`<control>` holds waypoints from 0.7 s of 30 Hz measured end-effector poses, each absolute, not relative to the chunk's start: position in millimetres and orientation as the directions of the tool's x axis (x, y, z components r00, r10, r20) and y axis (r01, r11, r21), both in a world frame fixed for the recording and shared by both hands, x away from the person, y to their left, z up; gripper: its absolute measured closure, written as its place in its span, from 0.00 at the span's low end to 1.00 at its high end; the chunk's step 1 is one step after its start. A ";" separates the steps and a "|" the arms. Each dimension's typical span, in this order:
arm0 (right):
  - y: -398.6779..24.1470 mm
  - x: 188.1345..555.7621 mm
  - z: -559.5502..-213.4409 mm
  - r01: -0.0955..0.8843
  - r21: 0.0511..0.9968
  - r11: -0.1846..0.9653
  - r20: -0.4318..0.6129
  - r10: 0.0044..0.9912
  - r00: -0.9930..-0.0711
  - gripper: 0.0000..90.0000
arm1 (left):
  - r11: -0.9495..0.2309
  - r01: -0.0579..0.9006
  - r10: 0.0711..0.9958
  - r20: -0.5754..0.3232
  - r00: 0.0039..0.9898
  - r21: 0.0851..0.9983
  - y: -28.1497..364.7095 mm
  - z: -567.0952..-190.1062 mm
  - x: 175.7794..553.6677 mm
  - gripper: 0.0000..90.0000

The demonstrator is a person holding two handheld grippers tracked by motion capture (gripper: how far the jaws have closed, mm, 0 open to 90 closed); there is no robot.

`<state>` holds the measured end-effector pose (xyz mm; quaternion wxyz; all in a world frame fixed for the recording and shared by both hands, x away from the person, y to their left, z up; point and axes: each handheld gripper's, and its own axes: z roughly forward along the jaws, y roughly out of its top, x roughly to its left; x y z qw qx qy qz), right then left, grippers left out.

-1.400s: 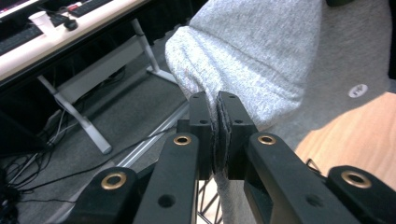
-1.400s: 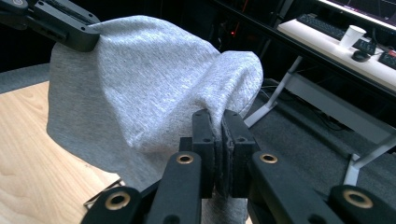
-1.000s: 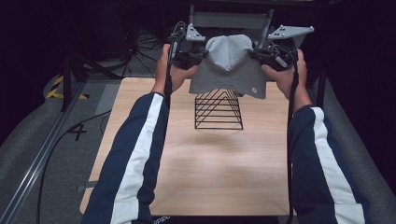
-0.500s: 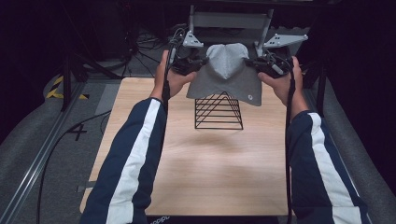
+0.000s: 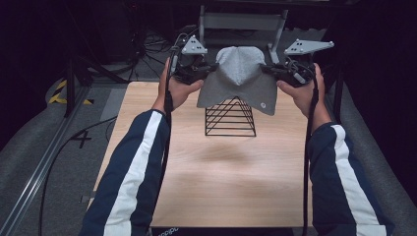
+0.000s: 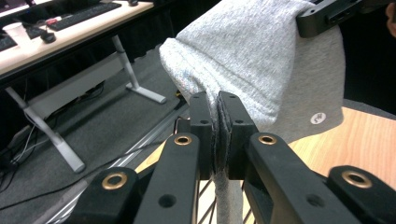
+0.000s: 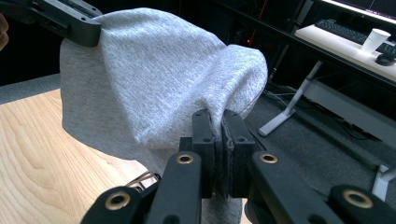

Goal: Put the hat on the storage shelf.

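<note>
Above wire rack [image 5: 230, 117], grey cloth [image 5: 239, 78] stretched between left gripper [image 5: 208, 70] and right gripper [image 5: 270, 70]; both fingers clamped on its edges.

A lab or office workroom: grey carpet floor [image 6: 107, 116], desks on white metal legs [image 6: 51, 126] carrying keyboards [image 6: 88, 13] and a paper cup [image 7: 376, 39], cables [image 5: 147, 42] trailing behind the wooden bench [image 5: 221, 177].

Wooden table [image 5: 211, 182], black wire rack [image 5: 231, 118] standing

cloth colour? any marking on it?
Heathered light grey cloth with a small round white logo; clearest in the left gripper view.
</note>
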<state>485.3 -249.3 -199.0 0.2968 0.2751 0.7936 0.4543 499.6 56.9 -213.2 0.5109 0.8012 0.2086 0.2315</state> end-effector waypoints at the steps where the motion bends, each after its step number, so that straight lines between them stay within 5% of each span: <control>1: -250.0 484.0 -198.4 0.165 0.884 0.438 -0.223 0.706 -0.673 0.95 | -0.392 0.091 0.568 0.164 0.806 0.915 56.8 -211.9 496.6 0.95; 14: -254.3 477.9 -218.5 0.183 0.872 0.453 -0.216 0.693 -0.688 0.95 | -0.406 0.110 0.549 0.146 0.823 0.907 54.8 -234.4 492.4 0.95; 21: -260.3 471.8 -205.9 0.165 0.876 0.454 -0.227 0.689 -0.688 0.95 | -0.377 0.078 0.524 0.143 0.840 0.923 62.4 -216.0 483.4 0.95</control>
